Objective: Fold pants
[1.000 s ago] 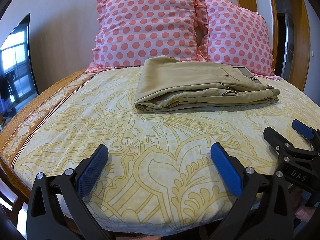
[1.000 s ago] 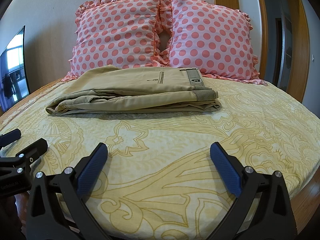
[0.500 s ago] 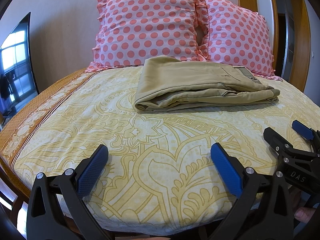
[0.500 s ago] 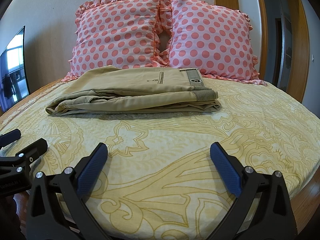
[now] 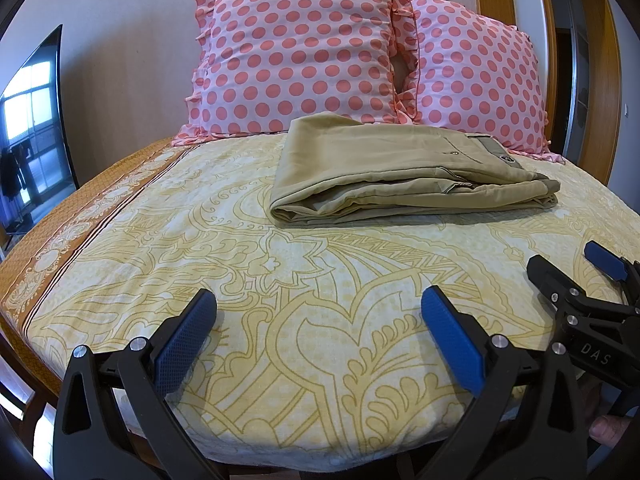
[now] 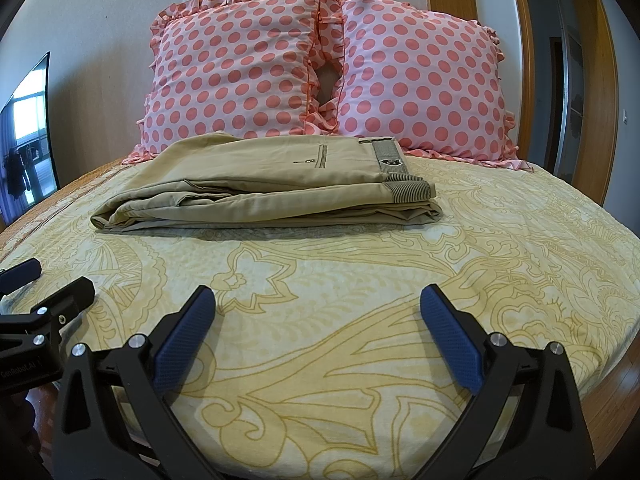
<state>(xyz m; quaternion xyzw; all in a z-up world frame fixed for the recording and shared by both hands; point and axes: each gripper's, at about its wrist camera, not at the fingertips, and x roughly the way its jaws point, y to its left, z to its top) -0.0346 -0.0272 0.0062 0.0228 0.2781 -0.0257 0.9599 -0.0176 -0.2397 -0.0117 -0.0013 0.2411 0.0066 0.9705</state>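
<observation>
Khaki pants [image 5: 400, 172] found lying as a compact folded stack on the yellow patterned bedspread [image 5: 320, 288], directly in front of the two pink polka-dot pillows [image 5: 296, 60], far edge close to or touching the pillow bases. Several layers visible along the near edge of the stack; waistband and back pocket on top at the right end, rounded fold at the left end. Edges roughly aligned, lower layers protruding slightly on the near side. No loose leg trailing outside the stack.

Left gripper [image 5: 320, 336] held low at the near edge of the bed, well short of the pants, jaws spread wide, nothing between the blue pads [image 5: 184, 340]. Right gripper [image 6: 318, 332] likewise positioned well short of the pants, jaws spread wide and empty. Each gripper visible at the margin of the other's view, side by side, neither in contact with the pants.

Assessment: folding judged complete or very nearly so. Remaining work, if any, limited to squaring the protruding lower layers or smoothing the top face. Nothing further required as far as visible. Dark screen [image 5: 32, 128] noted well to the left of the pants, uninvolved.
</observation>
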